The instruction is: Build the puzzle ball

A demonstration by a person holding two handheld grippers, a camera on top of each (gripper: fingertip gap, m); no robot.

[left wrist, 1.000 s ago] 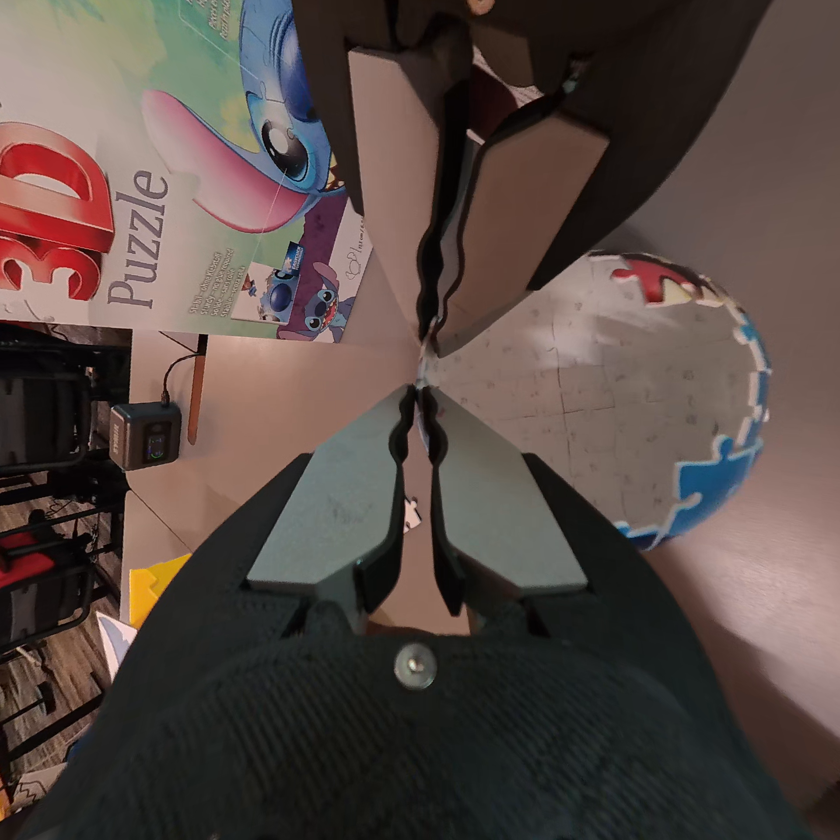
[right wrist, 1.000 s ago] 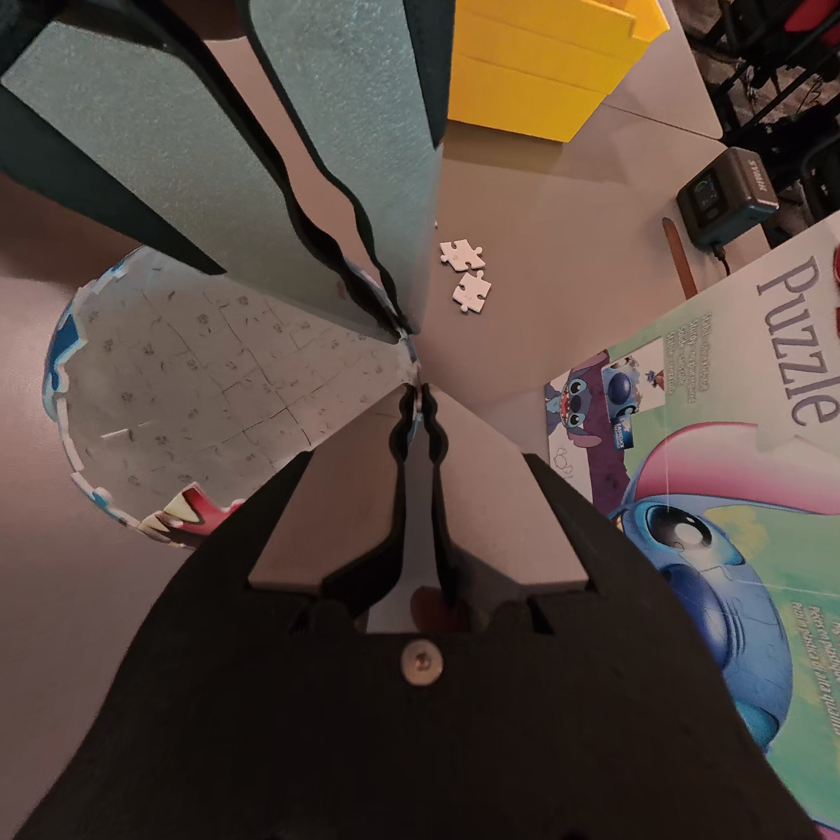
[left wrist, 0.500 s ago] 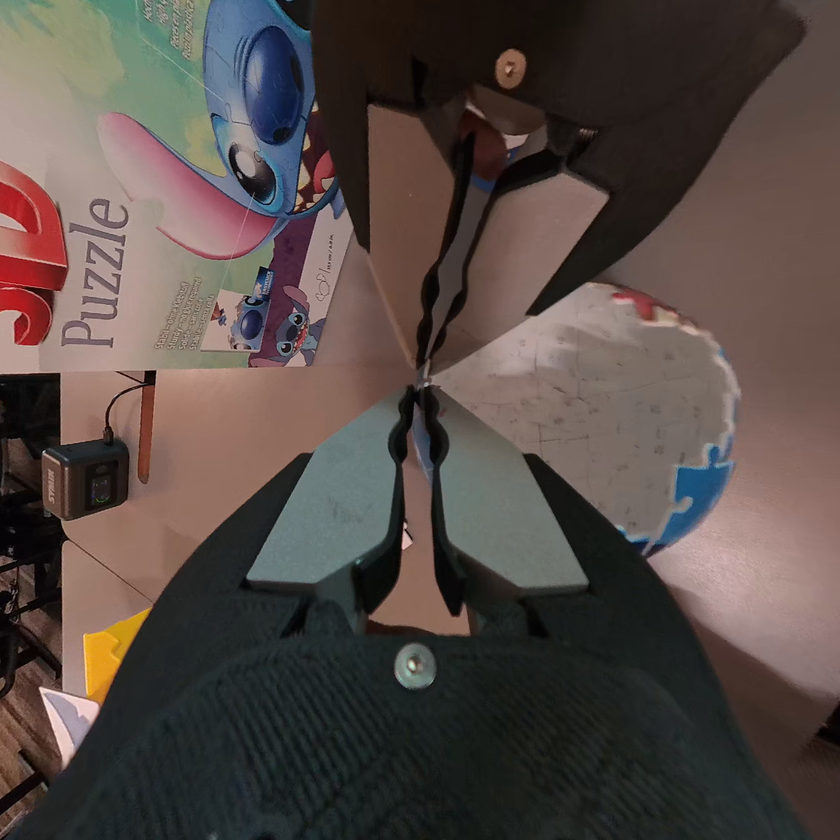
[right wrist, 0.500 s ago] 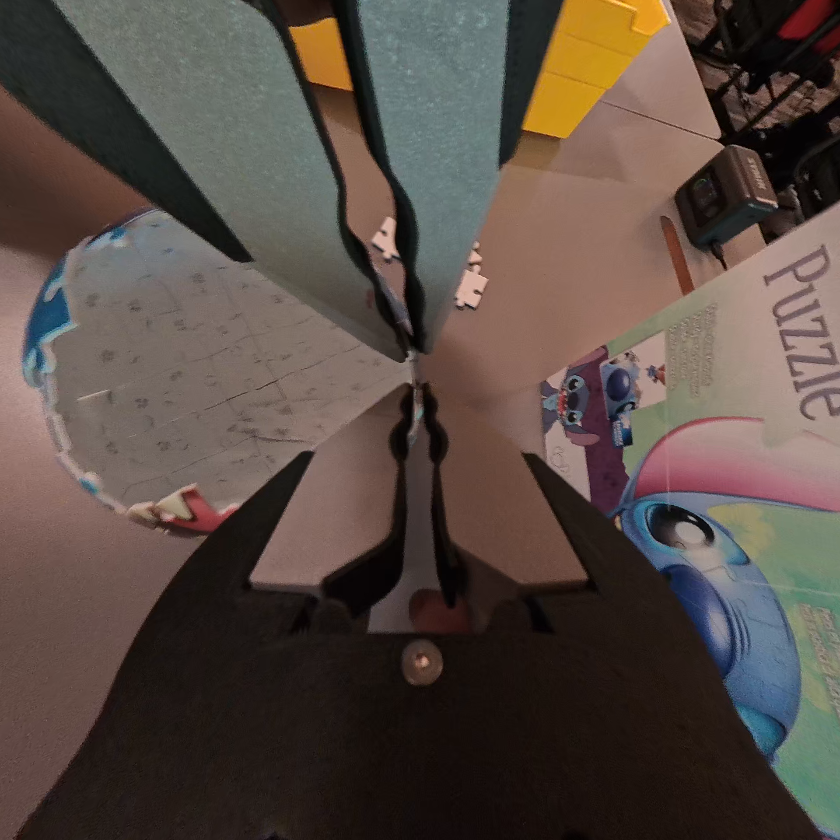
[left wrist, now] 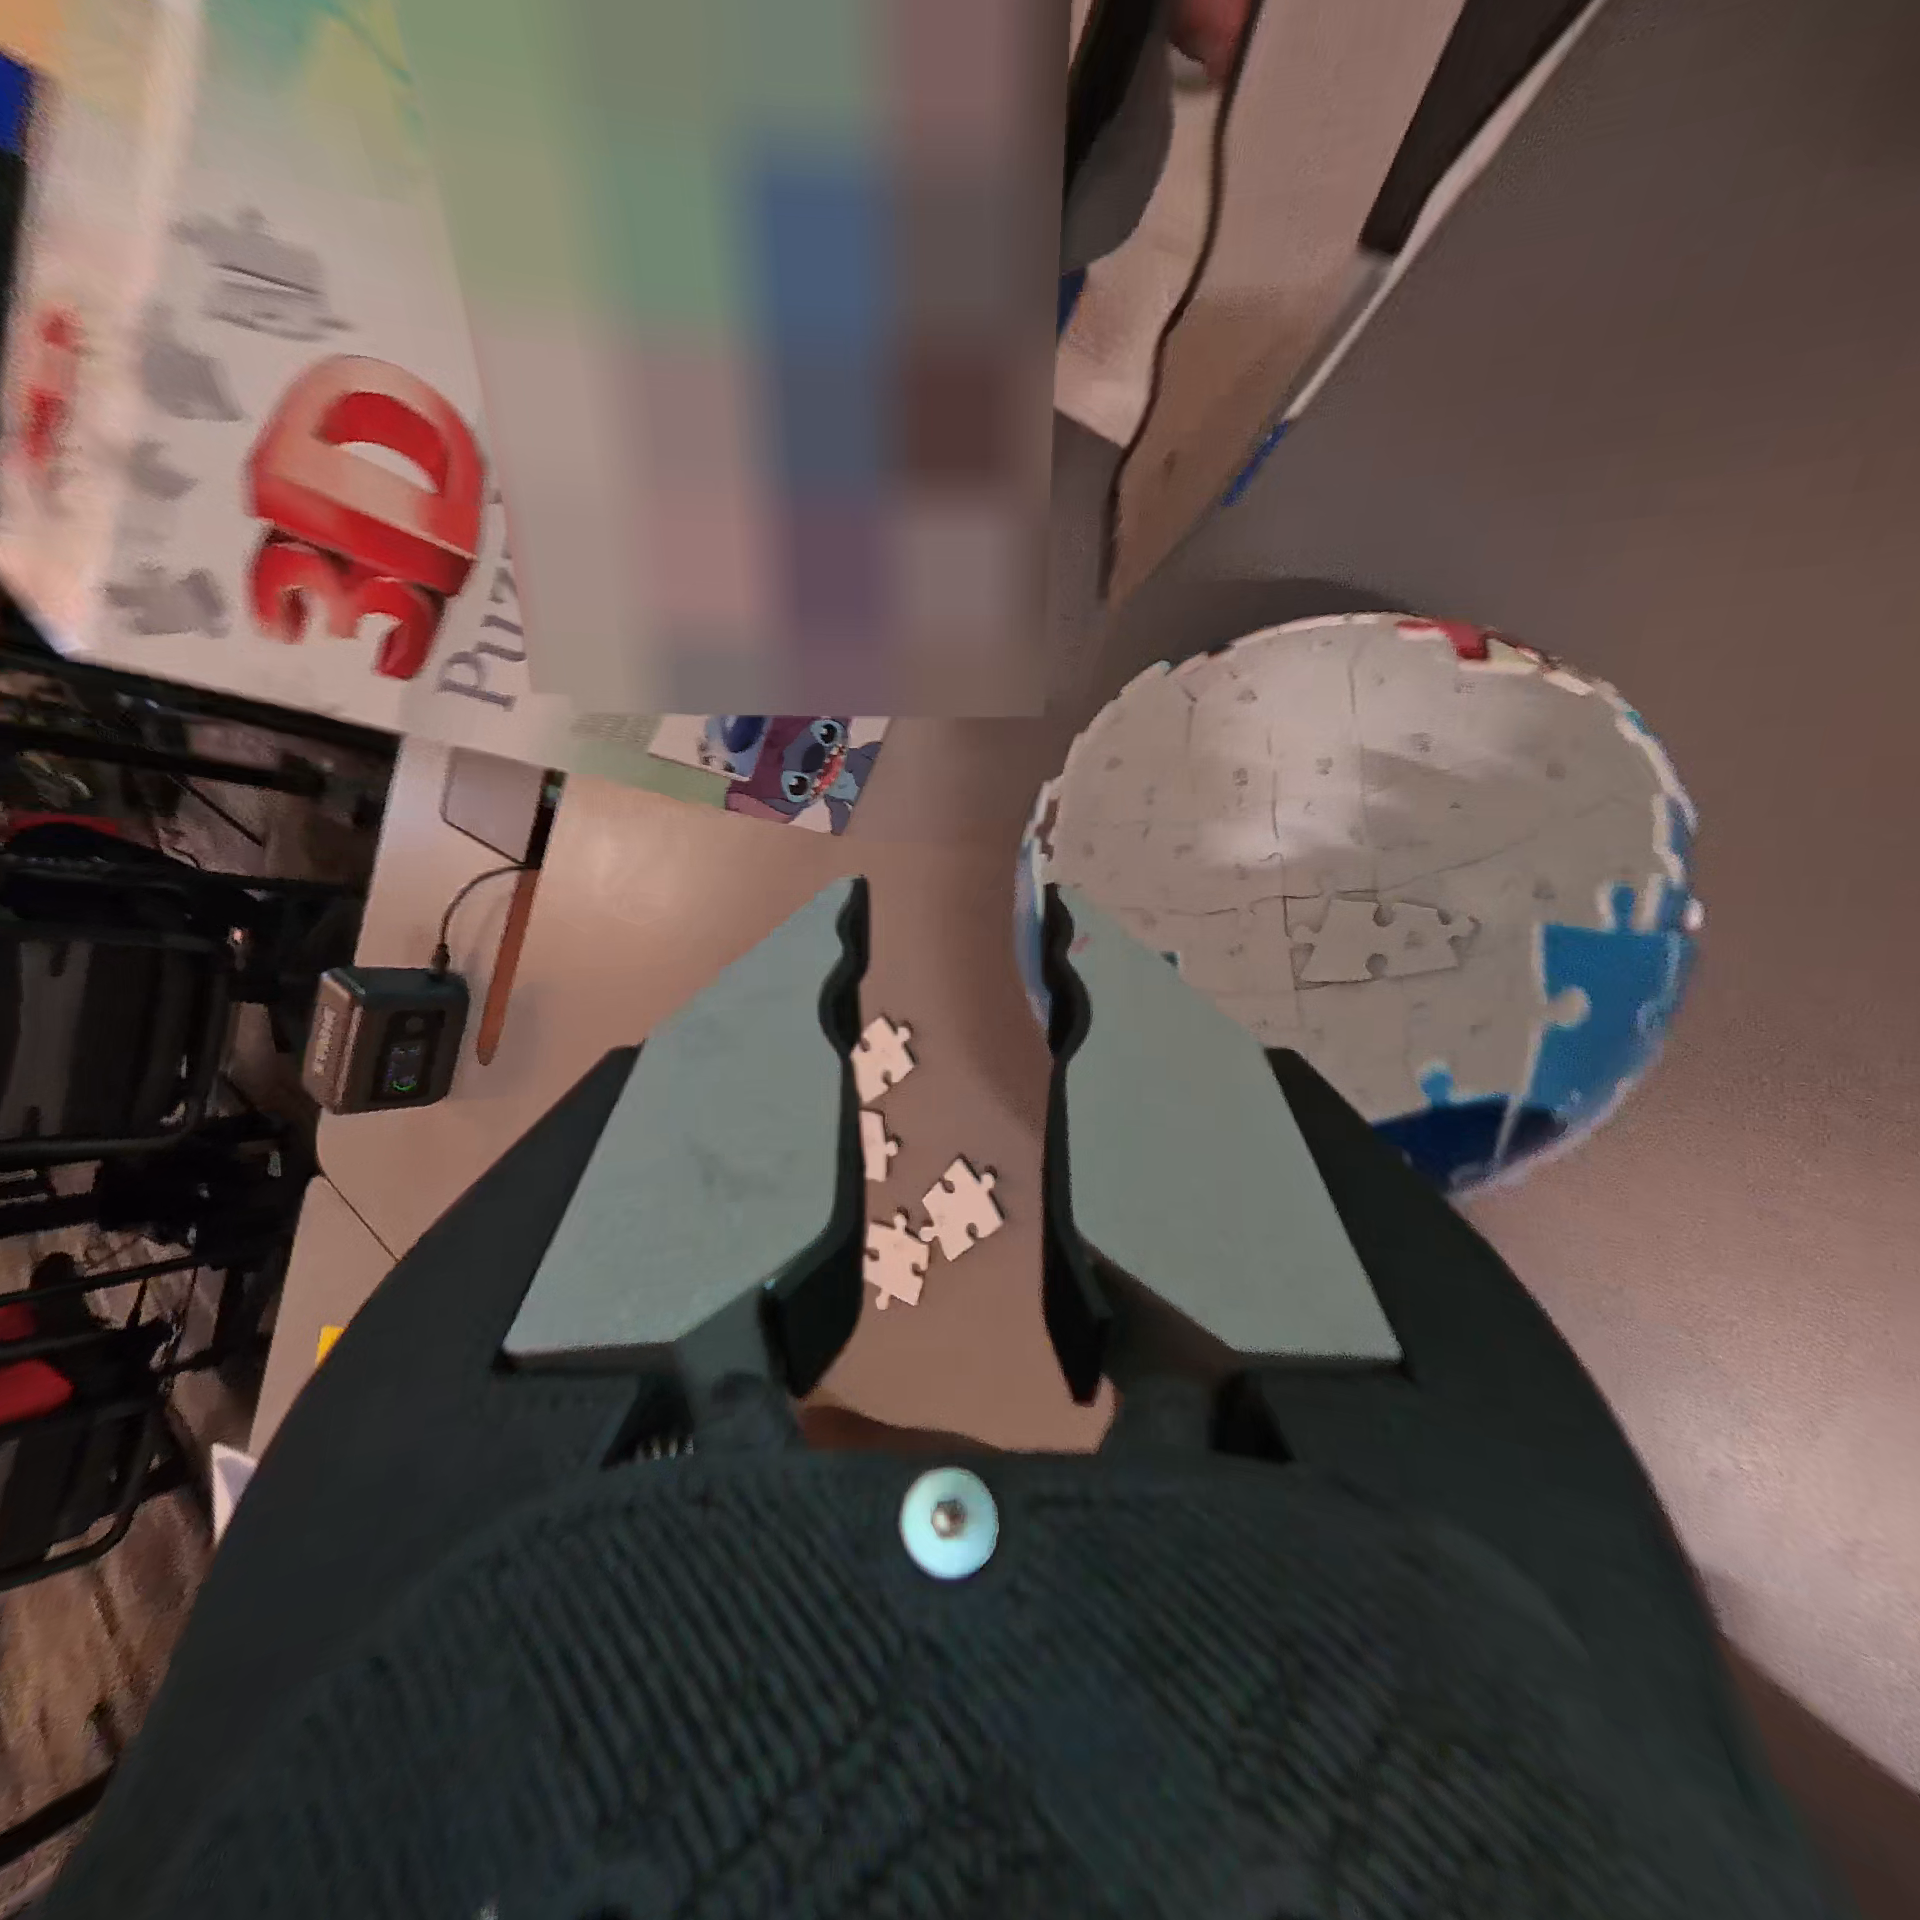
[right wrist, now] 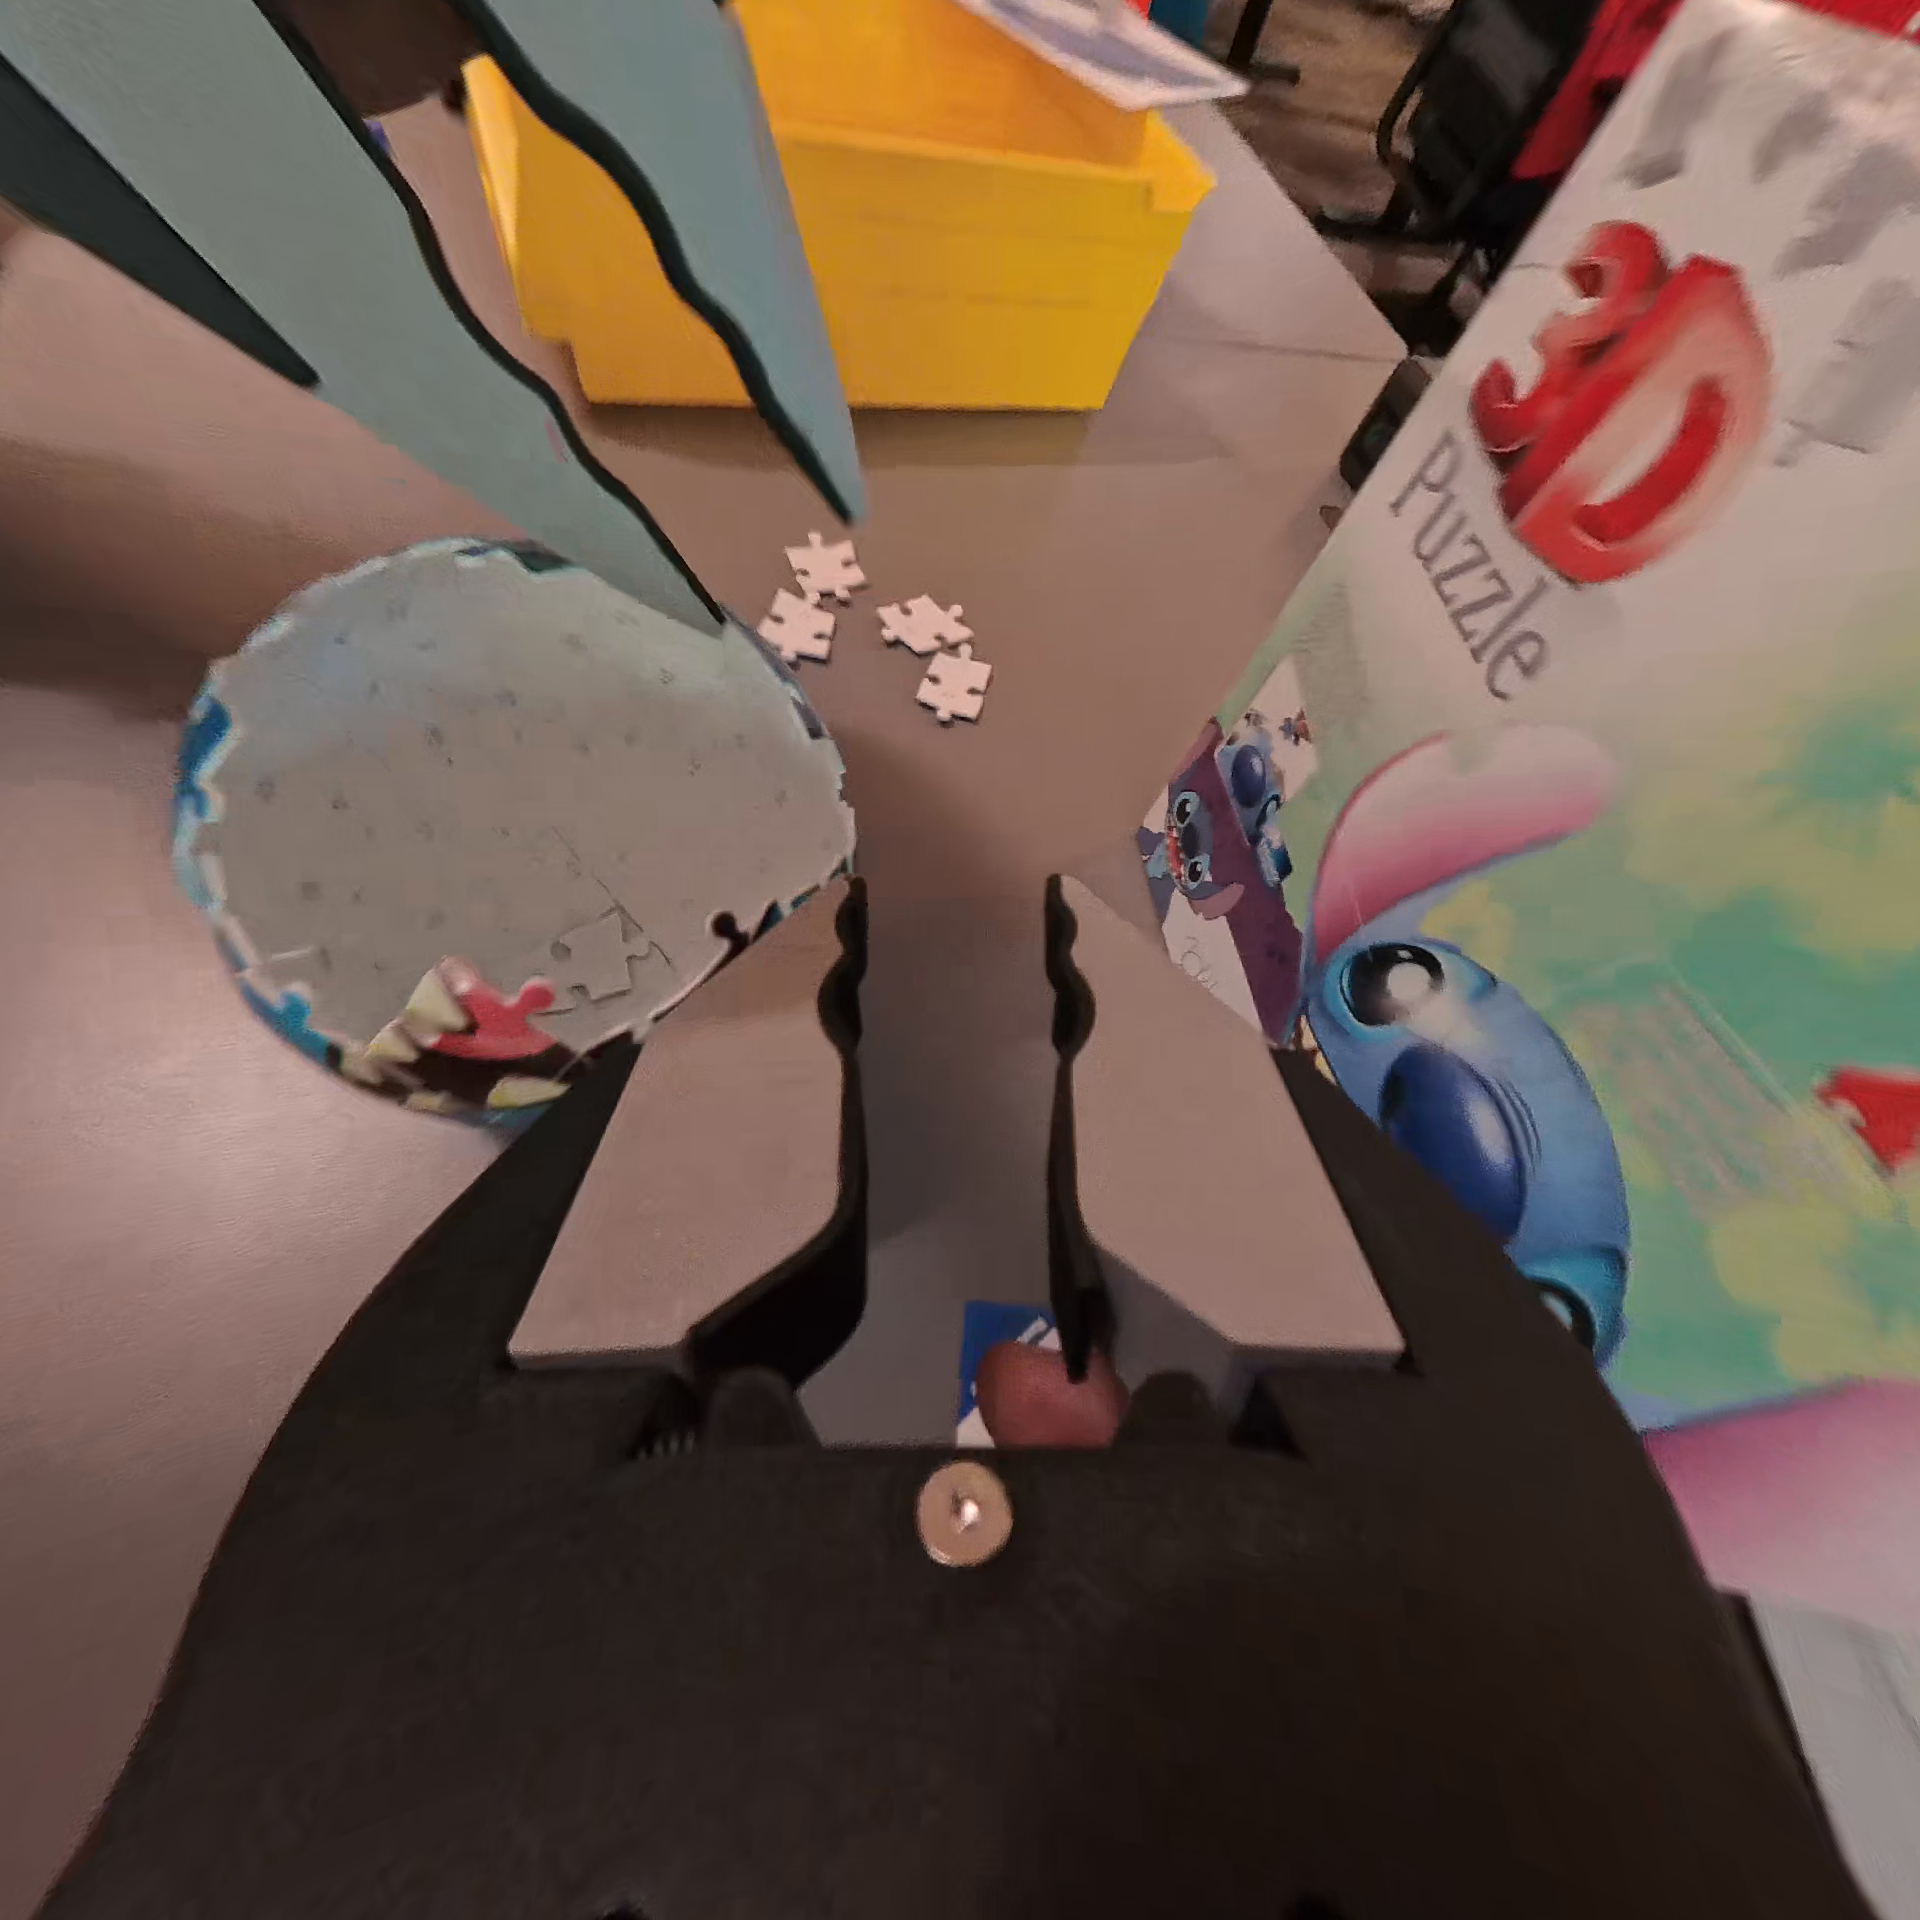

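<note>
Showing only in the right wrist view: a yellow bin [right wrist: 935, 260] sitting beyond four loose puzzle pieces [right wrist: 878, 634] on the bench [right wrist: 156, 1195]. Having let go since a moment ago, left hand-held gripper [left wrist: 956, 914] and right hand-held gripper [right wrist: 951, 904] both gaping, holding nothing. Resting open side up on the bench beside the puzzle box [right wrist: 1610, 779]: the half-built puzzle ball [left wrist: 1351, 894], one loose piece [left wrist: 1371, 940] lying inside.

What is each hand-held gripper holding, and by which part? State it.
Nothing. The left hand-held gripper and right hand-held gripper are both open and empty. The puzzle ball and four loose pieces lie free on the table.
</note>
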